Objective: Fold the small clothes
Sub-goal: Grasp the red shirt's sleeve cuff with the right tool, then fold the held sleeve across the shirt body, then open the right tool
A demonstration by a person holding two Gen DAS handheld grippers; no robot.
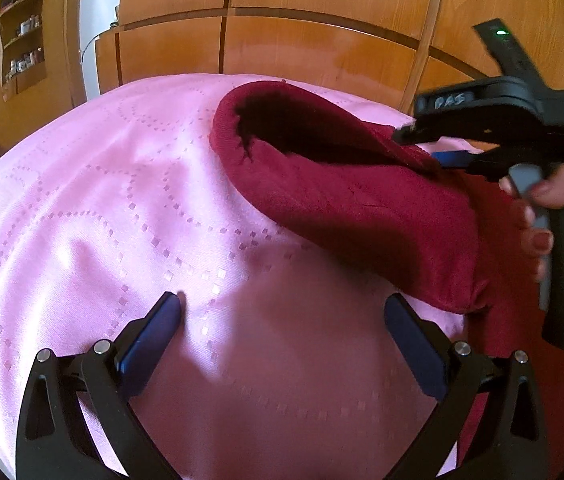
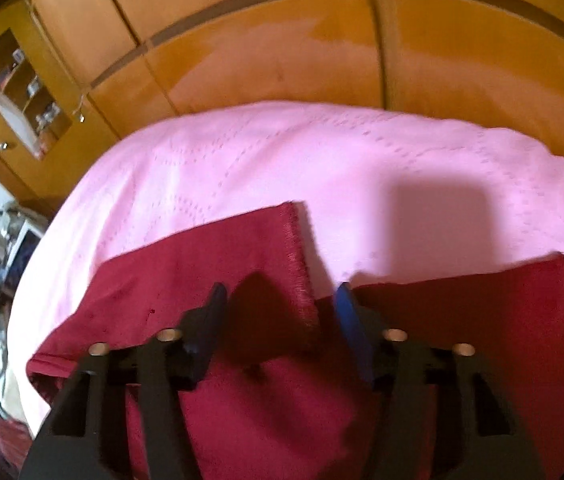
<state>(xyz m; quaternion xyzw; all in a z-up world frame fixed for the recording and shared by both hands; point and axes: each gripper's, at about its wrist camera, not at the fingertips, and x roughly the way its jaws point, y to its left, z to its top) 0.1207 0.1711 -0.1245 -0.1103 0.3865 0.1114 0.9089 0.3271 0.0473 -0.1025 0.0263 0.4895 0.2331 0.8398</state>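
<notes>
The left gripper (image 1: 282, 312) stood wide open with nothing between its pads, hovering over the bare pink bedspread (image 1: 102, 208). The dark red garment (image 1: 362, 208) lay to its right and slightly farther off, its long axis running from the far left down to the near right, a folded-over layer raised along its far edge. The right gripper (image 1: 432, 152) was the nearer tool: in the left wrist view its jaws appeared narrowed onto that raised edge, though the blurred right wrist view showed cloth between the pads (image 2: 210, 328) without confirming firm contact. The next fold likely depended on the right hand (image 1: 554, 196).
</notes>
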